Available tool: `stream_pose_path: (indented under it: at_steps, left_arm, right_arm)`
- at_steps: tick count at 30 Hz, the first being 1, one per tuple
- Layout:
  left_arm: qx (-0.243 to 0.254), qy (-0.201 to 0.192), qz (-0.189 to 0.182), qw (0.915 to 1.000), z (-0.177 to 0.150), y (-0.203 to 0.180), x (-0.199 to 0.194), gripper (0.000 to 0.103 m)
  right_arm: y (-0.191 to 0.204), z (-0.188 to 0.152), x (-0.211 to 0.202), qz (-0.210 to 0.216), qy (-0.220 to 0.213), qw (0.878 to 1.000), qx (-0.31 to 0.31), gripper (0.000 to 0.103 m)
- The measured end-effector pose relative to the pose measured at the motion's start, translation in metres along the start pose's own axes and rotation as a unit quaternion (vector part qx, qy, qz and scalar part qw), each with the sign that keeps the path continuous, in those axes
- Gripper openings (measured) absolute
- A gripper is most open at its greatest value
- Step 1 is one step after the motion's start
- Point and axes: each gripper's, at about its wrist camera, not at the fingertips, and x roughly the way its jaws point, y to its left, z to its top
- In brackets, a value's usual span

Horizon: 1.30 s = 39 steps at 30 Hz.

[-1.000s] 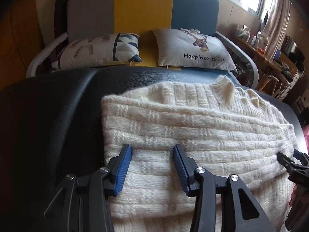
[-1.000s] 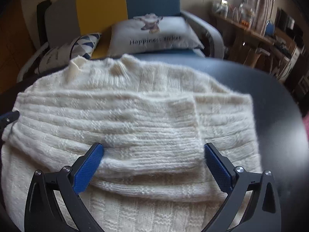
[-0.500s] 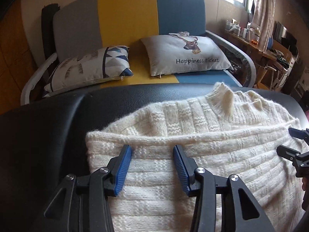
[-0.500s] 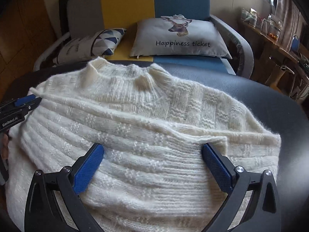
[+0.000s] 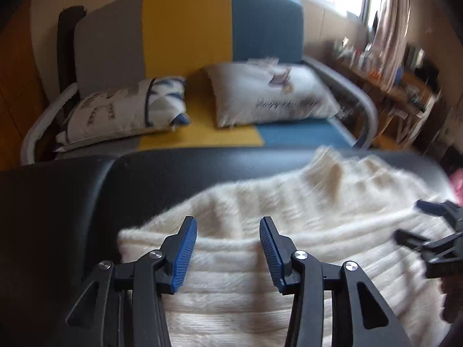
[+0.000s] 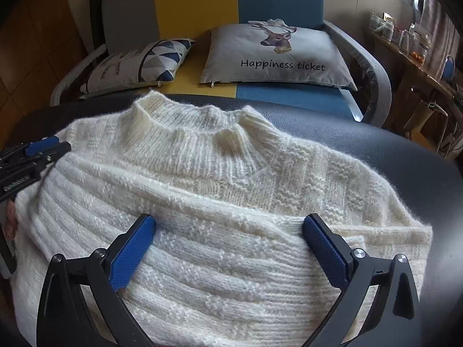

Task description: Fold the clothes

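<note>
Both my grippers stand open over the cream knit sweater: the left gripper at its folded left edge, the right gripper spread wide across the body, neither pinching. Ahead of my jaws the collar lies on the black padded surface. I judge I'm between folds; next needs a fresh pinch. Since a second ago, both grippers have drawn back, showing more collar.

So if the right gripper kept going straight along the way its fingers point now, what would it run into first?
Most likely the cream sweater. The right gripper is open and angled down over the folded knit lying on the black padded surface, with nothing between. How far above the knit it hangs is unclear.
</note>
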Motion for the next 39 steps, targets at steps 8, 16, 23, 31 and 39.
stream_pose_path:
  at_steps: [8, 16, 23, 31, 39]
  left_arm:
    - [0.074, 0.031, -0.073, 0.9941, 0.016, -0.048, 0.029, 0.046]
    - [0.062, 0.023, -0.044, 0.9969, 0.015, -0.046, 0.038, 0.049]
    - [0.057, 0.025, -0.025, 0.9977, 0.018, -0.045, 0.055, 0.049]
    - [0.022, -0.006, -0.045, 0.9987, 0.002, -0.027, 0.008, 0.049]
    - [0.005, -0.033, -0.065, 0.9973, -0.096, -0.009, -0.110, 0.049]
  right_arm:
    - [-0.010, 0.032, 0.010, 0.075, 0.008, 0.997, 0.010, 0.103]
    - [-0.033, 0.036, 0.027, 0.087, 0.019, 0.996, 0.025, 0.103]
    - [-0.032, 0.047, 0.033, 0.106, 0.006, 0.994, 0.021, 0.103]
    - [-0.040, 0.028, -0.001, 0.092, -0.002, 0.994, 0.052, 0.103]
    - [-0.012, -0.107, -0.091, 0.076, 0.019, 0.997, 0.028, 0.103]
